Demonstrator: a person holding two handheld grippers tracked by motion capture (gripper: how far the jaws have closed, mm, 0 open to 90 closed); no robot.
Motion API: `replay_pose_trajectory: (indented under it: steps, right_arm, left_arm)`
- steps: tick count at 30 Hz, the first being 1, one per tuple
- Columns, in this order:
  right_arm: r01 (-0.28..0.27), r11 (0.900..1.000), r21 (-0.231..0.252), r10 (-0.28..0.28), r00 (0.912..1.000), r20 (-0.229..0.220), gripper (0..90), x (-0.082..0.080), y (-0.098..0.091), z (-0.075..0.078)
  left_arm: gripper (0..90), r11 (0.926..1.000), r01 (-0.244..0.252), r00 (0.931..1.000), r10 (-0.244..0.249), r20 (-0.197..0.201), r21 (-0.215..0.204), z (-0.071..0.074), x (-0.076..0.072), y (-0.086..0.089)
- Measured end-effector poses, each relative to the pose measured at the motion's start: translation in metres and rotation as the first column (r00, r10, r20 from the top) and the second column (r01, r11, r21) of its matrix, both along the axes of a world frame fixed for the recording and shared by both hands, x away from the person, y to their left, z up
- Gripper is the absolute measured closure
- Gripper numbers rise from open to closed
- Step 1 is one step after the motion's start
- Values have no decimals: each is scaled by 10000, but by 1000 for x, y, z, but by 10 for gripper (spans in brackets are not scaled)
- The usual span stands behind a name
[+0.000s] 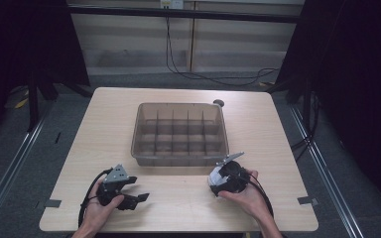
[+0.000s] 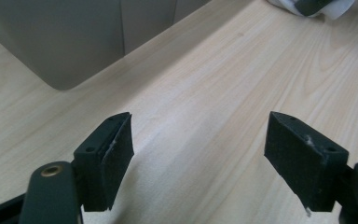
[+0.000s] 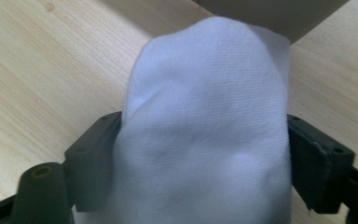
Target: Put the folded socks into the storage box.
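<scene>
While the right tool (image 3: 200, 154) squeezes a white cloth bundle (image 3: 205, 140) between its jaws | bundle sits low over the table (image 1: 178, 198), just in front of the clear box (image 1: 179, 133) | box wall blocks the way ahead | left tool (image 2: 198, 154) wide open, empty, on the table

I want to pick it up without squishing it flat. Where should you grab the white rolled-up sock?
Probably across its thick middle, from the near end: the sock is a soft rounded bundle, and the right gripper has a jaw on each side there, beside the divided bin.
</scene>
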State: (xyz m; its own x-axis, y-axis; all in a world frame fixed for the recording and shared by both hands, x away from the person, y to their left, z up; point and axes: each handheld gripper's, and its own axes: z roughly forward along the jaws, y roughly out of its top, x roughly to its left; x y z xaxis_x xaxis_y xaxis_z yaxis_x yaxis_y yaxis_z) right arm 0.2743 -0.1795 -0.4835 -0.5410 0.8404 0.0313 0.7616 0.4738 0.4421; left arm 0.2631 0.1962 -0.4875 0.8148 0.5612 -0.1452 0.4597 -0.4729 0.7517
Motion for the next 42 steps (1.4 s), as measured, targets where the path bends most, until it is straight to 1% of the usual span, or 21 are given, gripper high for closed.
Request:
replay_pose_trajectory:
  steps: [4, 6, 9, 10, 11, 12, 16, 20, 24, 27, 30, 31, 32, 33, 37, 39, 40, 41, 42]
  right_arm:
    - [5, 10000, -18, -5, 10000, -30, 258, 0, -1, 1]
    - [20, 10000, -33, -21, 10000, -54, 270, 0, -1, 1]
    - [91, 9999, -55, -91, 9999, -81, 340, 0, -2, 3]
    - [118, 9999, -48, -118, 9999, -86, 382, 0, -3, 4]
    - [214, 9998, -18, -214, 9997, -104, 442, 0, -4, 5]
    - [215, 9998, -11, -215, 9998, -57, 465, 0, -6, 5]
    - [195, 9998, -54, -196, 9997, -129, 494, -1, -6, 6]
    - [347, 9993, -109, -349, 9992, -196, 542, 0, -6, 7]
    - [430, 9990, -86, -431, 9990, -148, 566, 0, -8, 7]
    - [533, 9982, 273, -524, 9981, -310, 584, 1, -12, 7]
    - [499, 9949, 880, -454, 9976, -523, 593, 2, -20, 7]
    - [499, 9949, 880, -454, 9976, -523, 593, 2, -20, 7]
    - [610, 9921, 1098, -547, 9967, -598, 594, 2, -23, 7]
    - [658, 9913, 1143, -591, 9964, -615, 595, 1, -24, 7]
    - [677, 9887, 1336, -587, 9958, -701, 599, 0, -27, 8]
    - [850, 9820, 1689, -720, 9940, -819, 603, 0, -30, 9]
    - [850, 9820, 1689, -720, 9940, -819, 603, 0, -30, 9]
    - [888, 9778, 1899, -725, 9932, -907, 604, -1, -32, 11]
    - [896, 9763, 1968, -725, 9931, -926, 605, -2, -32, 13]
  left_arm:
    - [237, 9999, -24, 10000, 24, -38, -139, -1, 0, 1]
    - [237, 10000, -12, 10000, 12, -12, -77, 0, 0, 2]
    - [237, 10000, -25, 10000, 25, 7, -38, 0, 1, 3]
    - [237, 10000, -25, 10000, 25, 7, -38, 0, 1, 3]
    - [237, 10000, -62, 10000, 62, -3, -66, -1, 1, 3]
    - [237, 9999, -75, 10000, 75, -12, -75, -1, 1, 3]
    - [237, 9999, -126, 9999, 126, -15, -90, -1, 2, 4]
    - [237, 9999, -123, 9999, 123, -51, -85, -1, 2, 3]
    - [237, 9999, -136, 9999, 135, -64, -98, -1, 2, 4]
    - [237, 9998, -176, 9998, 175, -44, -110, -1, 3, 5]
    - [237, 9997, -205, 9998, 205, -53, -108, -1, 4, 6]
    - [237, 9997, -205, 9998, 205, -53, -108, -1, 4, 6]
    - [237, 9995, -309, 9995, 309, -12, -74, -1, 5, 7]
    - [237, 9994, -337, 9994, 336, -60, -109, -1, 5, 7]
    - [237, 9991, -385, 9993, 384, -41, -151, -1, 6, 9]
    - [237, 9992, -369, 9993, 369, -36, -148, -1, 6, 10]
    - [237, 9992, -369, 9993, 369, -36, -148, -1, 6, 10]
    - [237, 9992, -365, 9993, 364, -31, -149, -1, 6, 10]
    - [237, 9992, -368, 9993, 367, -32, -160, -1, 6, 10]
